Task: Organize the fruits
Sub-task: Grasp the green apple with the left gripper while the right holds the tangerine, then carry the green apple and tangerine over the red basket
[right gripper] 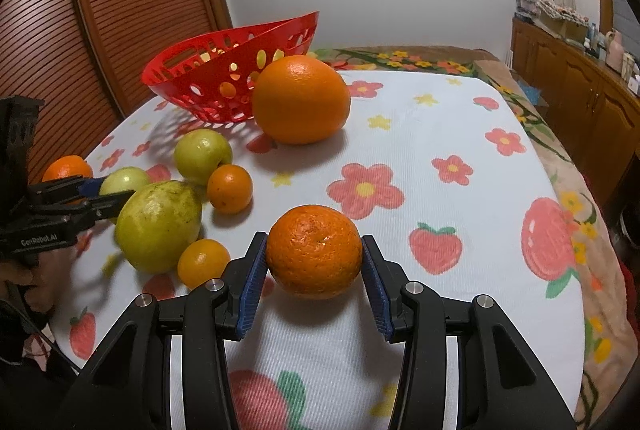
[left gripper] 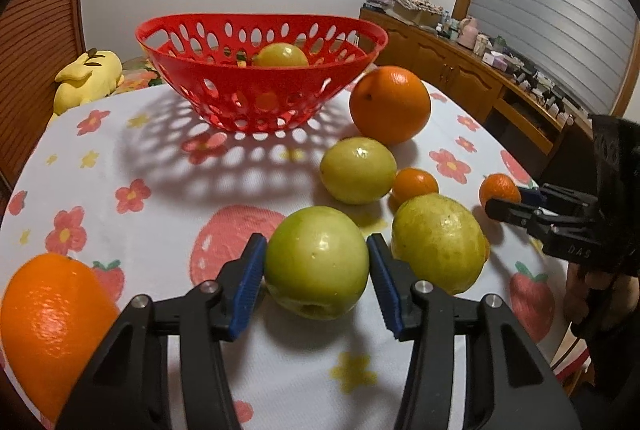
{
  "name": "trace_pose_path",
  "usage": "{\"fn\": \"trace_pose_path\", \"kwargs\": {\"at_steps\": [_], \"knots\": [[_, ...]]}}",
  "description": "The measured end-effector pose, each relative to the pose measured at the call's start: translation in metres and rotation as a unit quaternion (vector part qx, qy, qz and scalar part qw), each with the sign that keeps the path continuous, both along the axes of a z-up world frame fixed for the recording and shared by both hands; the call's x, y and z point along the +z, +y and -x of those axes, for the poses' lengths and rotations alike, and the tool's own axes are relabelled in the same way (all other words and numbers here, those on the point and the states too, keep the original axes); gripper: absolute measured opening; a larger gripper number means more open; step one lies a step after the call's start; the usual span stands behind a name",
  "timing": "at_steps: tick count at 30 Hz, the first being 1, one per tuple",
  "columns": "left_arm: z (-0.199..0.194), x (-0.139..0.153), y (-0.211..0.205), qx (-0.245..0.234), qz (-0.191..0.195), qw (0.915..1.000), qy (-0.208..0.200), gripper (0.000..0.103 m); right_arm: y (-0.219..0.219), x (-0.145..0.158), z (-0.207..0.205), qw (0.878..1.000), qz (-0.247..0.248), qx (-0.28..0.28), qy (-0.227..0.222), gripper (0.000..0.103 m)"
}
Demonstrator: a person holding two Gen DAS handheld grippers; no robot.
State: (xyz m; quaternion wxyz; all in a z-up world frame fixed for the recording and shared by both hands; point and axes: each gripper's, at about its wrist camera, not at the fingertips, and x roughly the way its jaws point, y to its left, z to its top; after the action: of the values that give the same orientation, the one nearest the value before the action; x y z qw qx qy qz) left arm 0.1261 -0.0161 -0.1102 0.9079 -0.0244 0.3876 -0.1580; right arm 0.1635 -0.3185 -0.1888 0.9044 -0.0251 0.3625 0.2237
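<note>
Both views are bright and evenly lit by indoor light from overhead. The red basket [left gripper: 262,77] throws a sharp dappled shadow of its holes onto the cloth [left gripper: 160,165] toward the camera, and the fruit cast short, soft shadows beside them. Small white glare spots sit on the green apple [left gripper: 316,262] and the big orange [right gripper: 300,97]. Fisheye distortion bows the walls and cupboards, and black vignette fills the corners. Focus is crisp at centre and softens slightly toward the edges.
</note>
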Motion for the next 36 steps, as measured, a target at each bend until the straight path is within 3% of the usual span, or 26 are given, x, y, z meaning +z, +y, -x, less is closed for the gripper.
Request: {"fn": "trace_pose_path", "kwargs": {"at_steps": [11,36], "knots": [[0.003,0.026,0.007,0.005,0.01,0.9995,-0.029,0.051,-0.002,0.005,0.0,1.0,-0.004,0.005,-0.002,0.046],[-0.013,0.079,0.021,0.021,0.009,0.996,-0.087,0.051,0.027,0.087,-0.008,0.996,0.004,0.056,-0.074,0.046]]}}
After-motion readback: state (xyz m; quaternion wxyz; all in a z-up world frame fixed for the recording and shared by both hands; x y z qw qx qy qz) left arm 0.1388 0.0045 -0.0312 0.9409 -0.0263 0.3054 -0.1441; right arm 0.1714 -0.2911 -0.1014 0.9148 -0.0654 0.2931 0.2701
